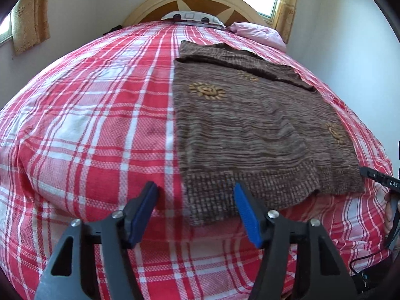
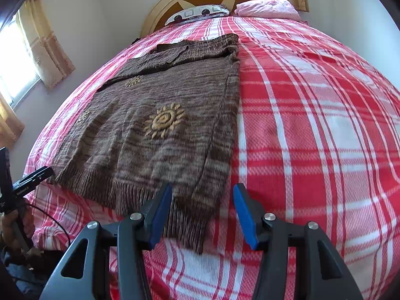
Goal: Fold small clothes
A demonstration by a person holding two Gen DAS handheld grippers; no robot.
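Left tongs [image 1: 195,195] and right tongs [image 2: 202,196] hang parted and empty over the near corners of the brown sweater [image 2: 155,130], seemingly just clear of its hem. It lies flat on the plaid bed [image 2: 312,125]; pillows [image 2: 267,8] beyond.

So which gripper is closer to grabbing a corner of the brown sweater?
Probably the left gripper: the hem corner of the brown sweater lies right between its open fingers. The right gripper also frames its own corner, which sits a bit lower, so it's close. Neither holds anything yet.
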